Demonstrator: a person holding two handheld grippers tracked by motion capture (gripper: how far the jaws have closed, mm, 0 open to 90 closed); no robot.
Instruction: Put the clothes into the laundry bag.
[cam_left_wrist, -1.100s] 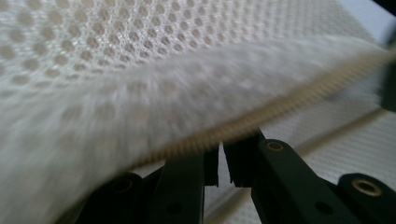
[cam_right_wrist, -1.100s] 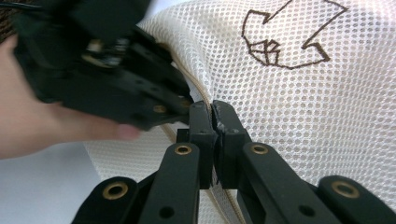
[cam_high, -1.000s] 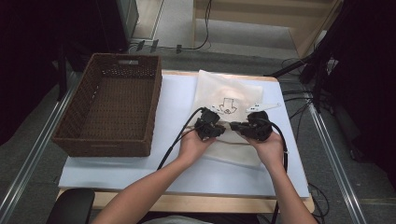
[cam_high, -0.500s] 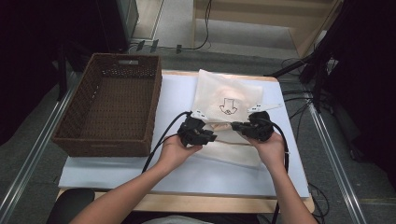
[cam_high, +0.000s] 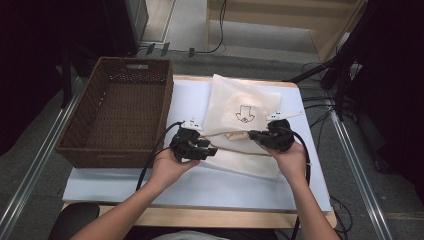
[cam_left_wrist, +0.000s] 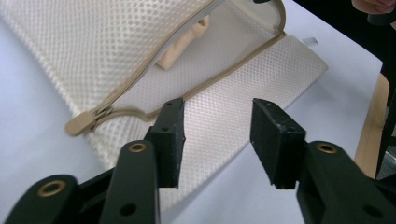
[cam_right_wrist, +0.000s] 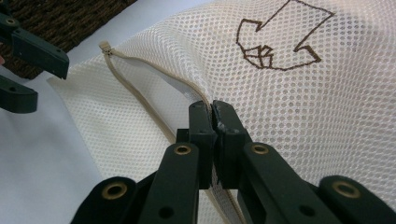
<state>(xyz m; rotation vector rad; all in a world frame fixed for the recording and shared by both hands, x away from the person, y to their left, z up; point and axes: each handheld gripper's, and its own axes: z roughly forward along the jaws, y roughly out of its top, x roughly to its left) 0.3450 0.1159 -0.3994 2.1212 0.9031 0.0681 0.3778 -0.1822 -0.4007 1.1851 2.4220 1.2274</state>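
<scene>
A white mesh bag (cam_high: 242, 102) with a brown arrow print (cam_right_wrist: 280, 37) lies on the white mat (cam_high: 200, 185). Its zipper is undone and the mouth gapes, showing a tan item (cam_left_wrist: 184, 44) inside. My right gripper (cam_high: 252, 134) is shut on the bag's upper zipper edge (cam_right_wrist: 212, 109) and holds that flap up. My left gripper (cam_high: 212, 150) sits just left of the bag's near corner. Its jaws have just been opening and stand apart (cam_left_wrist: 217, 121) with nothing between them. The zipper pull (cam_left_wrist: 81, 122) lies beyond them on the mat.
A dark wicker basket (cam_high: 132, 64) stands on the left of the table, close to my left hand. Cables run across the floor behind the table. Bare mat lies in front of the bag, toward the table's wooden front edge (cam_high: 200, 216).
My left gripper has drawn away leftward from the bag's mouth and its jaws have opened. The right gripper has stayed put, still pinching the zipper edge.
</scene>
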